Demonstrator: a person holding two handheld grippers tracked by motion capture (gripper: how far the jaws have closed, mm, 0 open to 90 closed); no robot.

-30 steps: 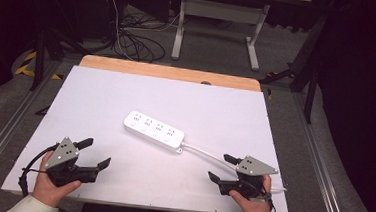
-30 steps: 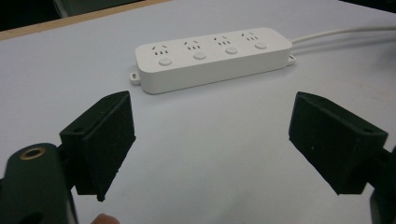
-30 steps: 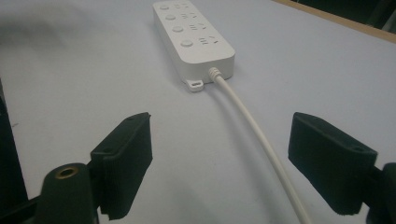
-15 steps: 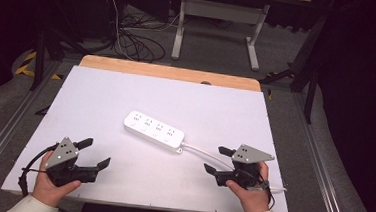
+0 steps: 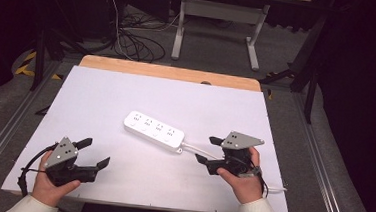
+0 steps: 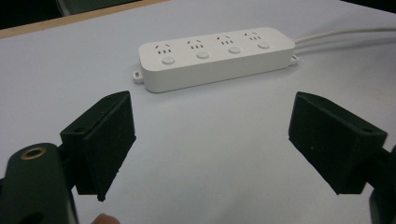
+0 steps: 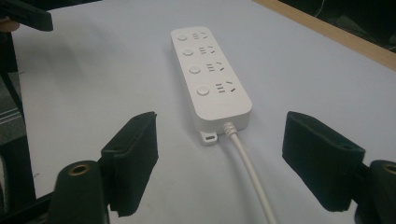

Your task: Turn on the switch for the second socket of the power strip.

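- Power strip lies flat near the middle of the white table, untouched; its cable runs toward the right side.
- Right gripper sits near the strip's cable end, jaws spread wide, holding nothing.
- Left gripper rests well apart from the strip, jaws likewise spread and empty.
- Judgement: work is at its opening stage; approach by the right gripper appears under way, while grasping and handling of the strip are not yet done.

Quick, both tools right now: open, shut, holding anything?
Left tool: open, holding nothing.
Right tool: open, holding nothing, over the power strip's cable.
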